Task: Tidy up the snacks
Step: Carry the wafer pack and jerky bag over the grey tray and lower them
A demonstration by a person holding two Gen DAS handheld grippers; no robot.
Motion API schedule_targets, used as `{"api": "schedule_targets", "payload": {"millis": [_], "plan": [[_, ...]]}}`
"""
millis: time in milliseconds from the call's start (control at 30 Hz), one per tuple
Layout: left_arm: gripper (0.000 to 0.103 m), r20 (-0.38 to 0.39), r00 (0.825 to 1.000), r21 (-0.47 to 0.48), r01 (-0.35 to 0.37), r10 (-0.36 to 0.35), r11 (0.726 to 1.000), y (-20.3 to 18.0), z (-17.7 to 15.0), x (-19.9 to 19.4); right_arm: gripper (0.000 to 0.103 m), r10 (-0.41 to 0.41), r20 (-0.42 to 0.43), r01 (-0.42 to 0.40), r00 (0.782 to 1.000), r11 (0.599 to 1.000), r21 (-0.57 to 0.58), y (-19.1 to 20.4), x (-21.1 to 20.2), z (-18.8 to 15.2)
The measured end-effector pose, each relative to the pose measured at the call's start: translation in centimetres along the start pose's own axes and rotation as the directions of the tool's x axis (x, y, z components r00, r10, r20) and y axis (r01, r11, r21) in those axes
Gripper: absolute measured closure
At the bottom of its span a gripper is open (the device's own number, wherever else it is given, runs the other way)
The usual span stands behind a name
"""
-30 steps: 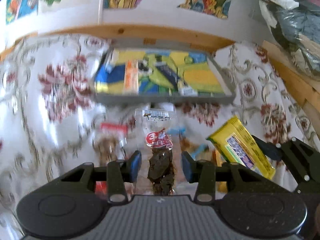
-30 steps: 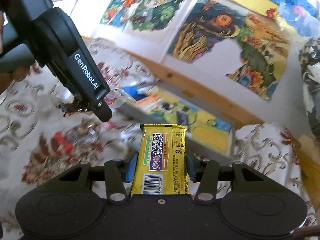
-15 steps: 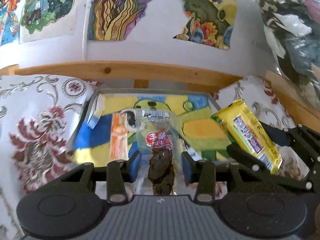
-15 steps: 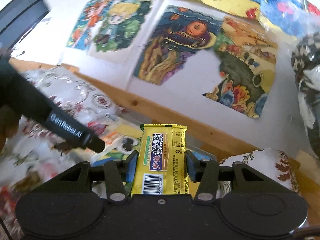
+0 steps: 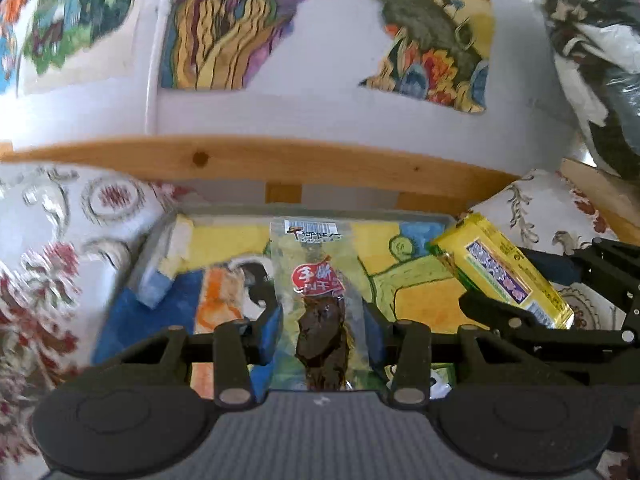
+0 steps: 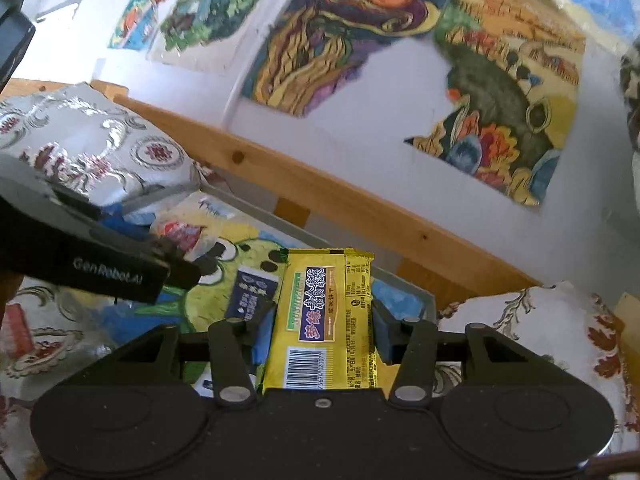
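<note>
Yellow wrapper first: the yellow biscuit bar (image 6: 326, 320) sits clamped between the jaws of the right gripper (image 6: 324, 326), its long axis running straight out along the fingers, barcode end nearest the camera. The left gripper (image 5: 322, 332) is closed on a clear jerky packet (image 5: 320, 300), which likewise points forward, its dark strip of meat low between the blue pads (image 5: 270, 334) and the printed header at the far end.

Both snacks hang above the grey tray (image 5: 160, 248), whose floor is lined with a bright cartoon picture. The tray lies directly ahead of and below both grippers, against the far wooden rail (image 5: 280, 164), with flowered cloth (image 5: 48, 280) to either side. A small dark blue packet (image 6: 250, 292) already rests on the tray floor, just left of the bar.

From the left wrist view the bar is off to the right, over the tray's right end, while the jerky is over the middle. Neither looks clearly nearer; each seems to need only a short drop and a release.
</note>
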State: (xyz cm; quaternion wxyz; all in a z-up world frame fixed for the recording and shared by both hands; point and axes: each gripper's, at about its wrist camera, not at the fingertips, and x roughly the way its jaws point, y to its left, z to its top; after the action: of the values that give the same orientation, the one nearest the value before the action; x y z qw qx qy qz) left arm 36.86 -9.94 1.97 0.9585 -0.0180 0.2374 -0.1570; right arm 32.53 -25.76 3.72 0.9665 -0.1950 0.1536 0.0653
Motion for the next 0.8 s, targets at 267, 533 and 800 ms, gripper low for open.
{"api": "schedule_targets", "payload": {"millis": [267,533,800], "plan": [[0.056,-0.080,0.997,-0.063,-0.023,0.018,0.998,0.9,-0.3,2.9,0.053,0.010,-0.076,-0.009,0.997,1.000,0.003,0.3,2.8,-1.1],[0.056,-0.097,0.995,-0.056,-0.011,0.006,0.998,0.9,-0.4,4.1,0.053,0.019,-0.124,-0.017,0.992,1.000,0.017,0.3,4.4,-1.8],[0.056,-0.113,0.994,-0.058,0.003,-0.009,0.998,0.6,-0.8,5.0,0.052,0.021,-0.152,-0.015,0.988,0.999,0.042,-0.1,5.0,-2.7]]}}
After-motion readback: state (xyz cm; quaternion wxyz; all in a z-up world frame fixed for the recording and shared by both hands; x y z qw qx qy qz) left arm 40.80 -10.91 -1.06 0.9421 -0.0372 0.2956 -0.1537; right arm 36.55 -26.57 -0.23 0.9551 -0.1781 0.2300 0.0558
